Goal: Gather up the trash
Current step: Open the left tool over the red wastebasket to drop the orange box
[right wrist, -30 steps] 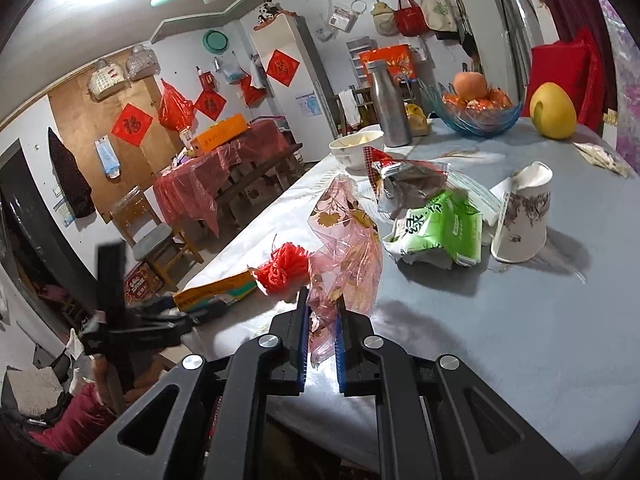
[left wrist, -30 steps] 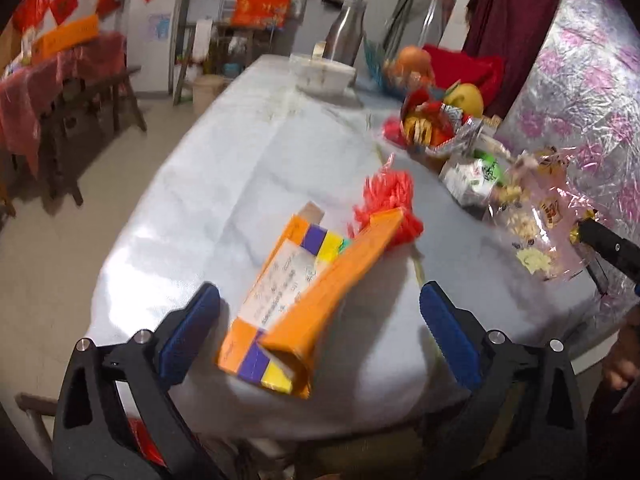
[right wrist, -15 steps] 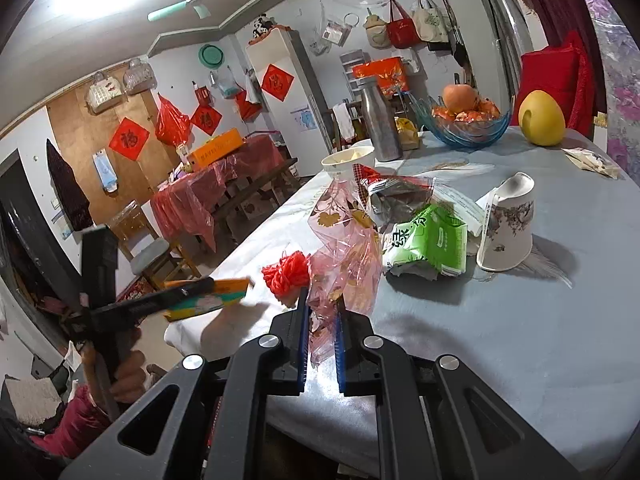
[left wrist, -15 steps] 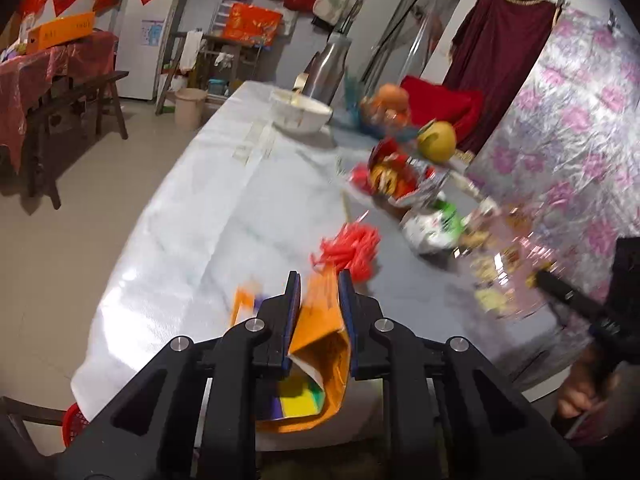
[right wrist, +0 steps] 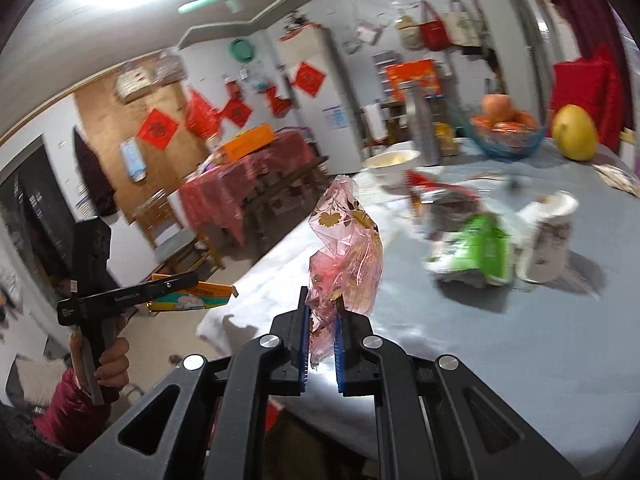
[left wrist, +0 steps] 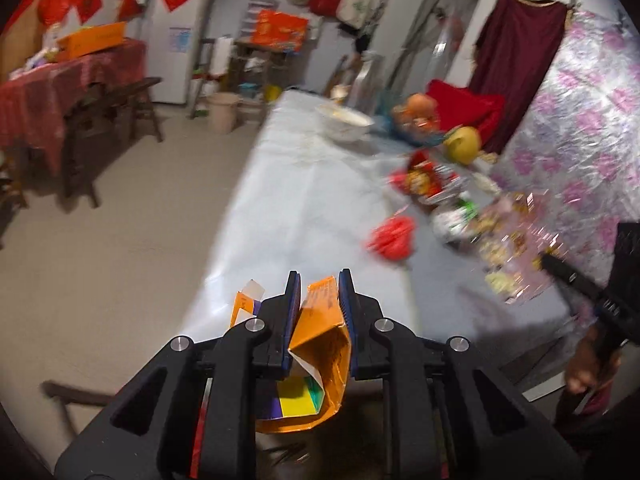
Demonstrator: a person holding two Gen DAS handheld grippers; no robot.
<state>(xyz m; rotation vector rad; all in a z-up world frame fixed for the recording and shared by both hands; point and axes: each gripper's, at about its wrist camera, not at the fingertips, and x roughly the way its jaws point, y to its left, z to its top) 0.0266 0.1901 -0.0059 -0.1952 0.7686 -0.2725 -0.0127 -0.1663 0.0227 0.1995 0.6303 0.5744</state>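
Observation:
My left gripper is shut on a crushed orange carton with purple and yellow panels, held off the table's near corner. From the right wrist view the same carton sticks out level from the left gripper, off the table's left edge. My right gripper is shut on a pink see-through plastic bag with gold flowers, which stands up above the jaws. On the table lie a red net ball, a green-and-white wrapper, a red snack bag and a tipped paper cup.
A grey-blue cloth covers the long table. At its far end stand a white bowl, a steel flask, a blue fruit bowl and a yellow pomelo. A red-clothed table and bench stand left across the floor.
My left gripper closed on the orange carton and lifted it off the table toward the near edge. The right gripper rose a little, keeping hold of the pink bag.

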